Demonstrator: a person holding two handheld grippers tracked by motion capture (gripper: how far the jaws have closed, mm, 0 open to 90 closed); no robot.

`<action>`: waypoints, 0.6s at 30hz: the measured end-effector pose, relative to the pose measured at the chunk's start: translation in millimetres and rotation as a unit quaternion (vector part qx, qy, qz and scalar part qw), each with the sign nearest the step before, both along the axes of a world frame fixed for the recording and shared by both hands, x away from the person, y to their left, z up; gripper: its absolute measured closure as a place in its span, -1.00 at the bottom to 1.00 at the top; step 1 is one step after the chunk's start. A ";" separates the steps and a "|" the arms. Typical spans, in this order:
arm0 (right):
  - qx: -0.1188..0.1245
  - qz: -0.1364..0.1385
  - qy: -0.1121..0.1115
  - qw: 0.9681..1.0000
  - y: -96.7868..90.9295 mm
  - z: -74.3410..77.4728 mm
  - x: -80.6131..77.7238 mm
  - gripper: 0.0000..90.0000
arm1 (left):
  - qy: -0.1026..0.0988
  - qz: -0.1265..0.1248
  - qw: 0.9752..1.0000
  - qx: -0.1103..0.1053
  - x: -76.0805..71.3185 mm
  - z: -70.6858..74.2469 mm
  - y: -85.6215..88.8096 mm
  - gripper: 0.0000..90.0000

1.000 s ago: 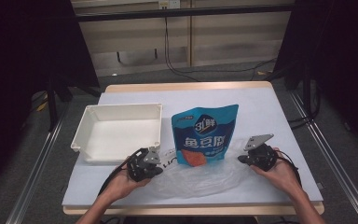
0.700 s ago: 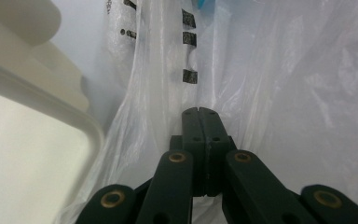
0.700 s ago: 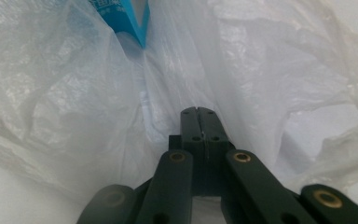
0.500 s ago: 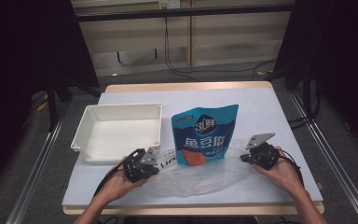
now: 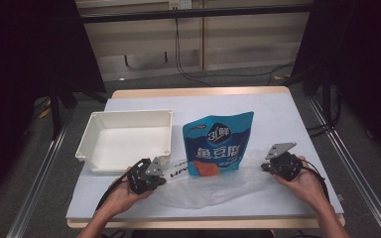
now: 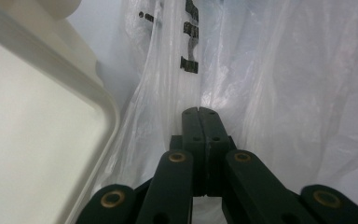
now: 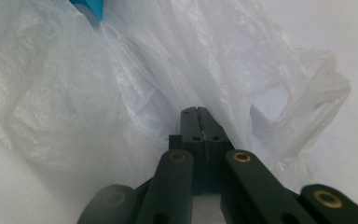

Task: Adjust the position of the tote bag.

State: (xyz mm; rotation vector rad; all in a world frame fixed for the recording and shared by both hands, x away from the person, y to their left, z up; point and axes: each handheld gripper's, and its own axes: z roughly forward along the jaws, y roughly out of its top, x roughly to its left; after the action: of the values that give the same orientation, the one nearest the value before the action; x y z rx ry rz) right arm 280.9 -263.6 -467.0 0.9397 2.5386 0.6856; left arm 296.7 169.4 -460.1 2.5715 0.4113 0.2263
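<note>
**Thin film, heavy pouch: where this could slip**

The clear plastic bag [image 5: 213, 186] lies flat and crumpled on the table [image 5: 278, 106] at my edge, spread between my two hands. The blue food pouch [image 5: 218, 144] rests on its far part, leaning or lying back toward the middle of the table; I cannot tell whether its bottom is already inside the film or only on top of it.

My left tongs [image 6: 199, 114] are together, tips pressed into the printed left edge of the bag, and my right tongs [image 7: 196, 114] are together too, sunk in the folds beside a handle loop [image 7: 303, 100]. In both gripper views the jaws meet with no gap, so whether any film is really pinched between them I cannot say.

That is my first worry: if I lift or pull and only one layer, or none, is caught, the bag will slide free and the mouth will not open. Pulling both sides apart hard could stretch or tear the thin film at the pinch. The pouch weighs on the bag, so a tug toward me may drag or topple it. On the left, the white tray [image 5: 124, 141] sits just beside my tongs; a sideways move could knock its rim or snag the film on its corner.
</note>
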 end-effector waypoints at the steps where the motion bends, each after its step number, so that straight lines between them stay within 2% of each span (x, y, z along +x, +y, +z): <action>1: -0.004 -0.001 -0.001 1.000 0.7 0.2 -0.4 1.00 | -0.004 0.001 1.000 0.001 0.9 -0.3 1.9 1.00; 5: 0.008 -0.002 0.005 1.000 -1.7 -0.3 0.3 1.00 | 0.001 0.004 1.000 -0.005 1.3 -0.6 3.7 1.00; 7: 0.009 -0.002 0.003 1.000 -1.9 -0.6 0.5 1.00 | -0.010 0.006 1.000 0.003 0.4 -0.4 4.9 1.00; 12: 0.013 -0.008 0.003 1.000 -1.8 -0.7 0.5 1.00 | -0.010 0.021 1.000 0.008 1.9 0.1 3.6 1.00; 13: 0.015 -0.010 0.000 1.000 -1.8 -1.0 0.4 1.00 | -0.008 0.022 1.000 0.003 2.3 -0.4 4.3 1.00; 16: 0.020 -0.014 -0.001 1.000 0.2 -0.5 0.4 1.00 | 0.013 0.038 0.998 -0.039 5.7 -2.7 9.1 1.00; 18: 0.046 -0.008 -0.002 0.999 1.5 1.2 1.2 1.00 | 0.032 0.033 0.997 -0.064 6.7 -1.6 10.4 1.00</action>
State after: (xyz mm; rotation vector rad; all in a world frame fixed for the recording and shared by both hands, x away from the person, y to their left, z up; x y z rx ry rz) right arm 282.1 -262.2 -465.8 0.9875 2.5114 0.8043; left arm 303.4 179.8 -461.7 2.4470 0.5179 0.1372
